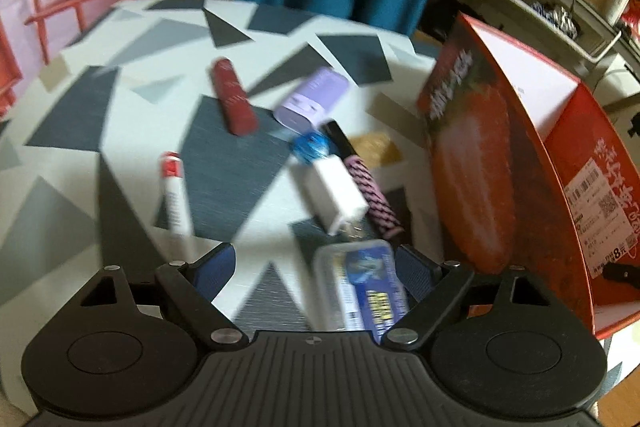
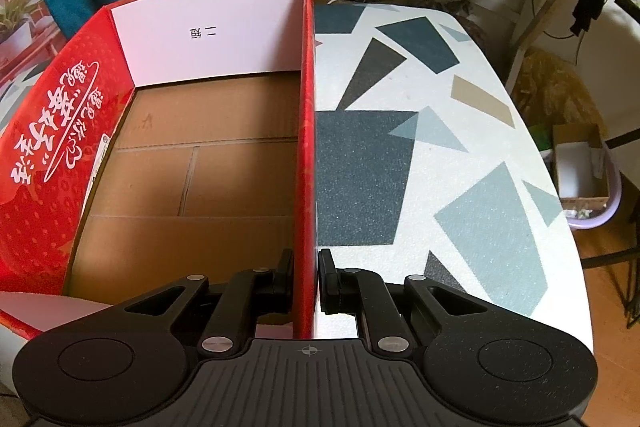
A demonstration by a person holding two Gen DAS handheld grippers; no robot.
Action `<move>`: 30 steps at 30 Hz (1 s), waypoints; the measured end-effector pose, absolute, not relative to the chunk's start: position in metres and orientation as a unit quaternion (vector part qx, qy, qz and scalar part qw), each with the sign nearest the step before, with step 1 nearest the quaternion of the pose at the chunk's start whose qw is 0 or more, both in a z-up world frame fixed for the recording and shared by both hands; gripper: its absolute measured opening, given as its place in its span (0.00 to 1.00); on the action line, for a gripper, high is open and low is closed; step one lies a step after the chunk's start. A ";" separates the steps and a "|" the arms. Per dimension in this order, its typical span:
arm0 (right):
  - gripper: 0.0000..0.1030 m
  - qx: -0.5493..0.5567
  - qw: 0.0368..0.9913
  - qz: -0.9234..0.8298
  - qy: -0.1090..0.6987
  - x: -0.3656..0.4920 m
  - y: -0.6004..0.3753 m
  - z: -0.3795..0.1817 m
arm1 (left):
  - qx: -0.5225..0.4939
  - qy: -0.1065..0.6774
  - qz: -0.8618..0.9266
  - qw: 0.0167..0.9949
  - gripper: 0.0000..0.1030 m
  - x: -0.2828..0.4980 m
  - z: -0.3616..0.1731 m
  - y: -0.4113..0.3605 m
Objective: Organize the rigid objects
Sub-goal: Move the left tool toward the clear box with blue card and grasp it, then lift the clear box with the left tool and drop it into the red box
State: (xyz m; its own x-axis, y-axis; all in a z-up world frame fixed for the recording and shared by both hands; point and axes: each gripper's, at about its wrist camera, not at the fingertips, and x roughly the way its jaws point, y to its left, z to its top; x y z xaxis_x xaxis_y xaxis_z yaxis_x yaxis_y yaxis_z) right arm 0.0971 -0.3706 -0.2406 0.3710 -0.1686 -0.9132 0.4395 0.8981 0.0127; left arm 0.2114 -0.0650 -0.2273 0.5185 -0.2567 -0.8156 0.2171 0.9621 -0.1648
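Item: left tongs [image 1: 312, 263], jaws spread wide, nothing pinched. You had them around the clear plastic case [image 1: 360, 291] with its blue label; the case lay on the worktop [image 1: 80, 131], close to the right-hand pad [image 1: 416, 267] and well clear of the left.

Item: right tongs [image 2: 306, 277], clamped on the side wall of the red strawberry box [image 2: 310, 147]. The box stood empty, brown floor bare.

Item: loose goods beyond the case: white charger block [image 1: 336, 195], pink-and-black patterned tube [image 1: 372, 195], blue round piece [image 1: 312, 147], lilac case [image 1: 312, 99], dark red tube [image 1: 234, 99], red-and-white tube [image 1: 174, 195].

Hazards, as judged:
- Off-centre case: closing could have pushed it sideways or twisted it out of the pads.
- Charger just ahead of the case: reaching deeper risked nudging it and the tube beside it.
- View blurred: your aim was uncertain.
- Thin box wall: pulling could have tipped the box.
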 end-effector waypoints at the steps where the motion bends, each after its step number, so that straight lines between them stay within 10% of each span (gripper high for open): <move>1: 0.10 0.128 0.818 -0.186 0.529 0.097 -0.370 -0.241 | -0.020 0.478 -0.137 0.868 0.86 0.213 -0.231 -0.070; 30: 0.11 0.115 0.823 -0.180 0.526 0.095 -0.367 -0.241 | -0.010 0.495 -0.118 0.861 0.60 0.270 -0.252 -0.063</move>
State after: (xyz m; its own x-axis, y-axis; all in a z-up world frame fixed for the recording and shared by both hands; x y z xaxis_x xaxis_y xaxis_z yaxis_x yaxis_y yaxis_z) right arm 0.0953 -0.3672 -0.2406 0.3814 -0.1750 -0.9077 0.4171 0.9089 0.0000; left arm 0.2701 -0.0626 -0.2524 0.4829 -0.2128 -0.8494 0.1921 0.9721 -0.1343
